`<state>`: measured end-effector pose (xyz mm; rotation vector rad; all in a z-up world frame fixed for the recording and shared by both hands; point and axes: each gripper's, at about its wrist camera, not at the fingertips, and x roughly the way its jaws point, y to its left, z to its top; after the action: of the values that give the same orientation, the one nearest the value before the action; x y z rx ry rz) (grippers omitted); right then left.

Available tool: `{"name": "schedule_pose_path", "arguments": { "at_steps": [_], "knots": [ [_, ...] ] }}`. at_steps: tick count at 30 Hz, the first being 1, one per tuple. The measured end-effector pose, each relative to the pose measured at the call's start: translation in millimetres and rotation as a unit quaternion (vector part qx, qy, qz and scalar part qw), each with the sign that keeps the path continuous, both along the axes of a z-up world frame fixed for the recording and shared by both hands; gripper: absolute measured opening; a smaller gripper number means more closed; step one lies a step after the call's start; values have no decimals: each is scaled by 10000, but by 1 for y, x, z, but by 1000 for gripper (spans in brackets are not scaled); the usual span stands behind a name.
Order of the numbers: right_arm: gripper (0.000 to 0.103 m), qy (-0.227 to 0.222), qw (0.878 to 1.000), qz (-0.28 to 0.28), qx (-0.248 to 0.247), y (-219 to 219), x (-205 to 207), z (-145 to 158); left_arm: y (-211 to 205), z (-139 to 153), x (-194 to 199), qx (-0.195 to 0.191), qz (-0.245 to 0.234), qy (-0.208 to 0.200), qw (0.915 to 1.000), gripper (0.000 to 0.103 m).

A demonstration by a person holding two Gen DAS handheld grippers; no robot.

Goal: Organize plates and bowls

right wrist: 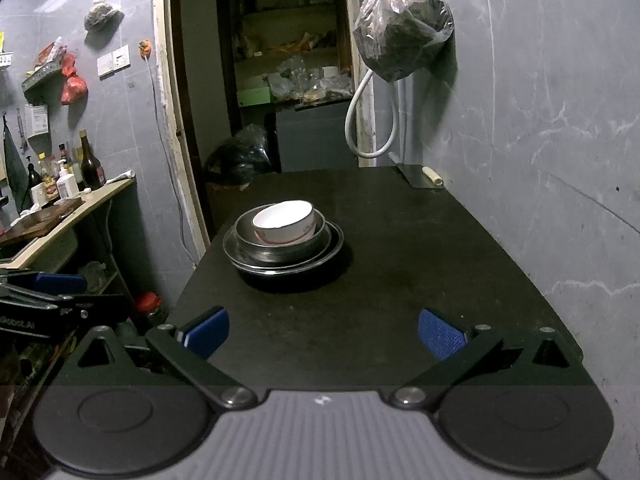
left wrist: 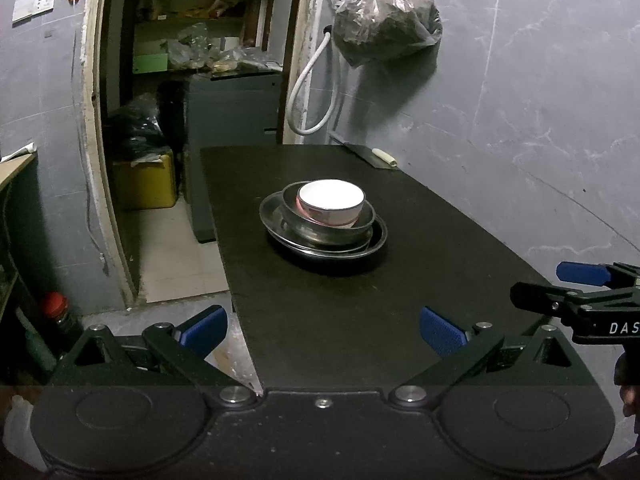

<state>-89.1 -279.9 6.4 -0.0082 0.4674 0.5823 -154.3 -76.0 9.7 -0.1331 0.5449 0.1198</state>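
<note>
From the left wrist, the left gripper point(left wrist: 323, 330) hangs with its blue pads spread wide and nothing between them, above the near edge of the black table point(left wrist: 420, 280). Mid-table sits the stack: a white bowl point(left wrist: 332, 203) nested in a steel bowl point(left wrist: 330, 224) on steel plates point(left wrist: 276, 216). A cleaver point(left wrist: 370, 156) lies at the far edge by the wall; a bag point(left wrist: 386, 24) hangs above. The right gripper point(left wrist: 580, 284) pokes in at the right.

From the right wrist, the right gripper point(right wrist: 324, 332) is equally wide apart and empty. The stack point(right wrist: 284, 236) stands ahead, nothing between. Bottles point(right wrist: 68, 176) crowd a counter point(right wrist: 80, 208) left of the table.
</note>
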Motion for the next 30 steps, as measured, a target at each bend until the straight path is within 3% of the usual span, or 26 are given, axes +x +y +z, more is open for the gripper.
{"name": "schedule_pose_path", "arguments": {
  "at_steps": [30],
  "knots": [
    [103, 61, 10000, -40, -11, -4, 5, -5, -2, -3, 3, 21, -137, 56, 9999, 102]
  ]
}}
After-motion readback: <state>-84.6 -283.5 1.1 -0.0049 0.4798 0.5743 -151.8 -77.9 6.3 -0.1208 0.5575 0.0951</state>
